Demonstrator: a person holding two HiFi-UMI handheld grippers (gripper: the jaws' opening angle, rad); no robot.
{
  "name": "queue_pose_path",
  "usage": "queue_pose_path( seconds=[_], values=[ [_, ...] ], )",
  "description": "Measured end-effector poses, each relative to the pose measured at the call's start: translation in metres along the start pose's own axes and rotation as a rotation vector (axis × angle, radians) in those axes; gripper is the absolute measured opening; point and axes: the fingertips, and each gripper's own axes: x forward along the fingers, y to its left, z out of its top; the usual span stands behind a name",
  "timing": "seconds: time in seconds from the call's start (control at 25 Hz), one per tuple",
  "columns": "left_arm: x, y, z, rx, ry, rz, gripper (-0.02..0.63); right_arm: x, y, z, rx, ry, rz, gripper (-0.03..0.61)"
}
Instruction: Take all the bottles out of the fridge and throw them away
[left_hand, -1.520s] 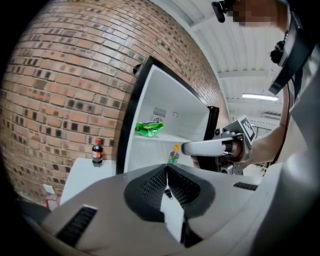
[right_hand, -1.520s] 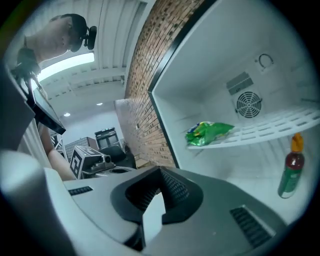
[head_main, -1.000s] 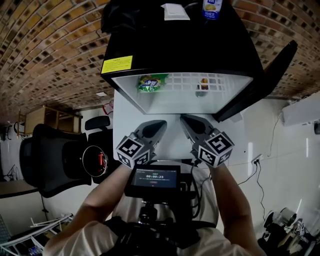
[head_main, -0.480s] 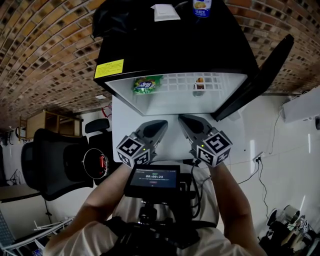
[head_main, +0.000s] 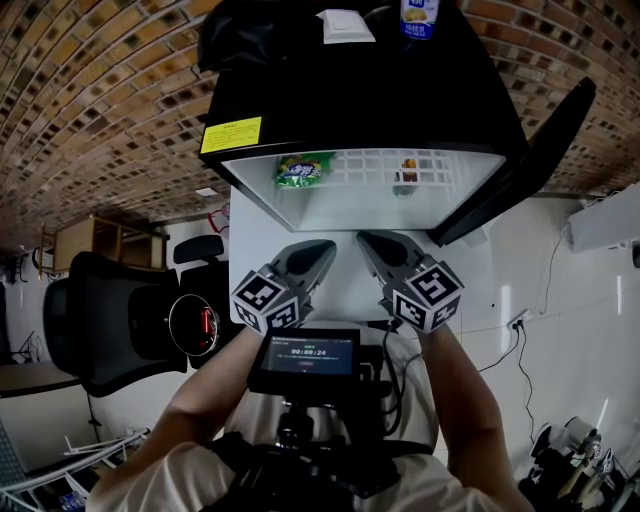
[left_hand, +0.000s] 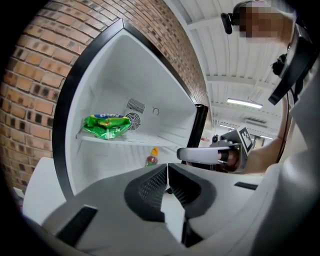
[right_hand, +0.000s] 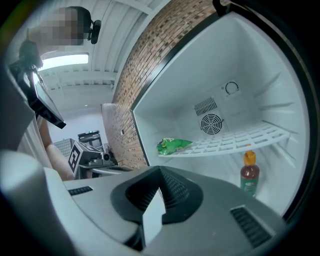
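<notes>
- Small orange-capped bottle: upright in the fridge, right, beneath the wire shelf; likely light, rigid, slick. Grip mid-body.
- Left gripper, right gripper: jaws together, empty.

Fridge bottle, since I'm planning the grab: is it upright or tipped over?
Upright: the bottle stands with its orange cap on top, below the wire shelf.

One small bottle: orange cap, dark reddish contents, green label. Standing upright on the floor of the black fridge, white inside, door swung wide open. Under the white wire shelf, right of the middle.
</notes>
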Motion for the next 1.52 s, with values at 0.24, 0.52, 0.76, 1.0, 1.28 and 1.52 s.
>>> queue_pose_path(
  seconds=[0.24, 0.52, 0.76, 1.0, 1.28, 1.52],
  values=[
    [-0.007, 0.003, 0.004, -0.011, -0.010, 0.022, 0.018, 0.009, 0.001, 0.009, -0.122, 0.025, -0.017, 0.008],
    [-0.029, 0.019, 0.004, -0.020, -0.045, 0.099, 0.018, 0.047, 0.005, 0.046, -0.523, 0.091, -0.029, 0.035],
    [-0.066, 0.040, -0.001, -0.006, -0.088, 0.192, 0.018, 0.099, 0.012, 0.067, -0.870, 0.222, -0.039, 0.164],
    [-0.105, 0.060, -0.009, -0.031, -0.125, 0.295, 0.018, 0.145, 0.008, 0.054, -1.157, 0.413, -0.042, 0.164],
    [-0.141, 0.074, -0.017, -0.076, -0.150, 0.384, 0.018, 0.150, 0.000, 0.046, -1.201, 0.473, -0.056, 0.057],
    [-0.140, 0.075, -0.021, -0.093, -0.143, 0.371, 0.018, 0.130, 0.020, 0.055, -1.156, 0.392, -0.041, 0.045]
  ],
)
